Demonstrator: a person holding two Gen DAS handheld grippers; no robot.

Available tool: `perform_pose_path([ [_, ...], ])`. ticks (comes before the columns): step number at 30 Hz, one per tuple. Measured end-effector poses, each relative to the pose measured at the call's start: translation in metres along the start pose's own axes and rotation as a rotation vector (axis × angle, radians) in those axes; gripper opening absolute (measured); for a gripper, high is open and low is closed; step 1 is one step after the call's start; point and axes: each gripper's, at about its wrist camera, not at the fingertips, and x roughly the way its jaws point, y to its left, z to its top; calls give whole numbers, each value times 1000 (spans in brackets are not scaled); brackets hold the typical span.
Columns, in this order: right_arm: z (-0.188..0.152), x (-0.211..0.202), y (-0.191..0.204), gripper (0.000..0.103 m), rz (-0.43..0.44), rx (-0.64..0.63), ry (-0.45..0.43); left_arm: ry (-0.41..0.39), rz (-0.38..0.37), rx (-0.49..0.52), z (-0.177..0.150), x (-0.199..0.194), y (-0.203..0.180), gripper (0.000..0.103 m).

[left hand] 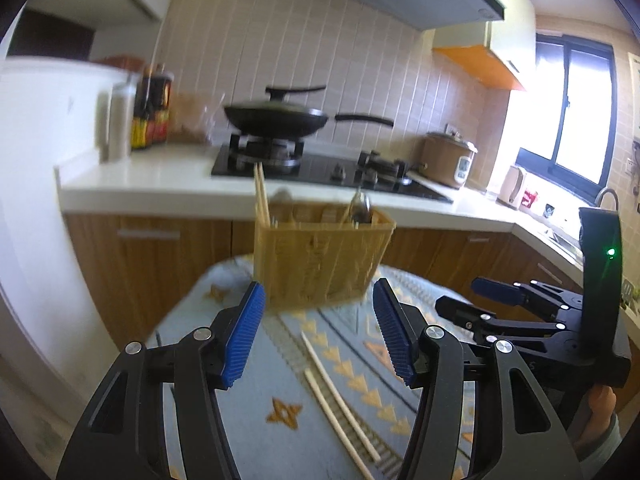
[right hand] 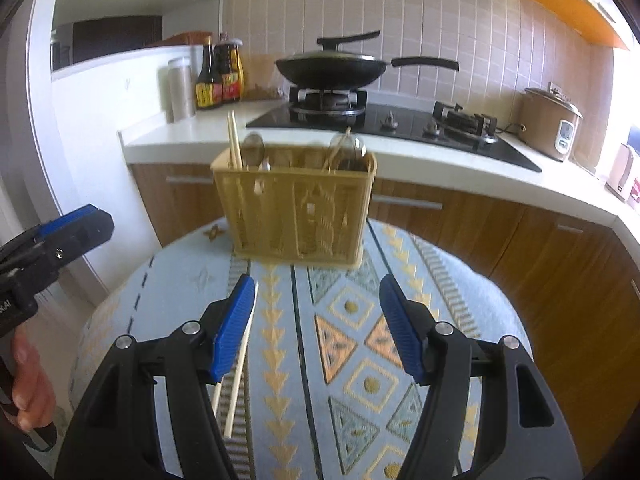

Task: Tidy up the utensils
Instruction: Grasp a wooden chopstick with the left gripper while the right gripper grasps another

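Note:
A yellow plastic utensil basket (left hand: 320,256) (right hand: 296,208) stands at the far end of a small table covered with a patterned blue cloth (right hand: 344,344). It holds upright chopsticks (right hand: 234,146) at its left and spoons (right hand: 348,148). A pair of pale chopsticks (left hand: 340,392) (right hand: 238,376) lies flat on the cloth. My left gripper (left hand: 320,332) is open and empty above the cloth, with the chopsticks below and between its fingers. My right gripper (right hand: 318,324) is open and empty; the chopsticks lie under its left finger.
Behind the table runs a white kitchen counter (right hand: 180,136) with a gas hob and a lidded black pan (right hand: 332,66), sauce bottles (right hand: 220,76) and a rice cooker (right hand: 552,124). Wooden cabinets stand below. The right gripper also shows in the left wrist view (left hand: 532,312).

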Motion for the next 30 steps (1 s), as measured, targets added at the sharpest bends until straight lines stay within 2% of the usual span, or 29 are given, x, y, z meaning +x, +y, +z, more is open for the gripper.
perform_pose_path([
  [7,-20,17,12,61,38,-8,83,113,16,-30,-27,14,9,55],
  [10,-31,32,15,61,83,7,165,212,39,-39,-39,27,15,55],
  [12,-38,44,16,61,150,20,224,270,30,-54,-47,36,21,55],
  [14,-47,56,20,55,210,28,293,323,4,-81,-55,44,27,53],
  [18,-61,72,33,34,240,11,382,393,-54,-171,-69,58,43,52],
  [21,-70,75,45,31,260,-16,408,430,-76,-221,-75,66,53,46],
  [22,-72,76,49,26,253,-30,414,439,-78,-233,-77,69,55,46],
  [24,-77,78,57,24,229,-57,425,461,-76,-245,-80,75,57,41],
  [27,-85,79,62,24,200,-84,440,489,-65,-239,-80,85,53,41],
  [29,-91,81,64,18,204,-83,454,501,-67,-234,-80,90,50,41],
  [30,-93,79,65,11,187,-92,440,504,-67,-232,-79,92,49,41],
])
